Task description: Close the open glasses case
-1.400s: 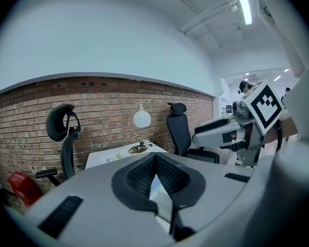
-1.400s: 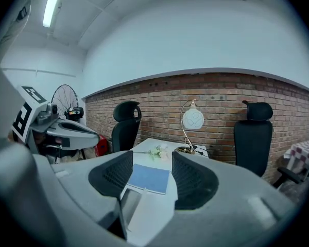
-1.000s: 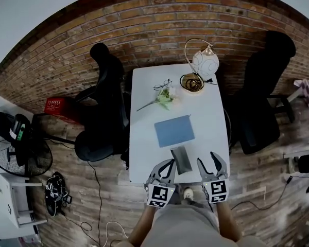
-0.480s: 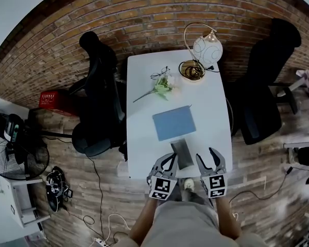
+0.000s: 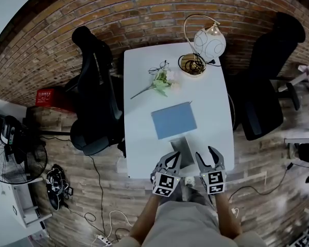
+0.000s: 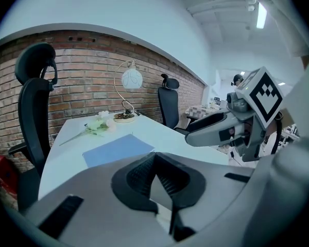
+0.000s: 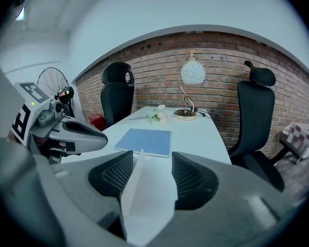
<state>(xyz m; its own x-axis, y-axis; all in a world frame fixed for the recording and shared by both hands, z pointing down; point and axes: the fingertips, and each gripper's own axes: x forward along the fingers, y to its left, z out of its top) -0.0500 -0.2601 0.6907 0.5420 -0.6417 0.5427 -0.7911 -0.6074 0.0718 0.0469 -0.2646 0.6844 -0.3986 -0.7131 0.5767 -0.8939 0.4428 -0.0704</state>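
The only markings are black-and-white square patterns on each tool's cube; none spells a word. On the white surface [image 5: 216, 112] lie one grey glasses case [image 5: 181, 149], one blue notebook [image 5: 174, 120], one flower sprig [image 5: 162, 82], one pair of glasses [image 5: 159, 68] and one lamp [image 5: 209, 41], with two black chairs [image 5: 92, 86] alongside. The case sits at the surface's near edge, just ahead of and between the two tools, nearer the left tool [image 5: 171, 158], whose jaws meet at their tips on nothing. The right tool [image 5: 206, 156] stands partly open and empty.
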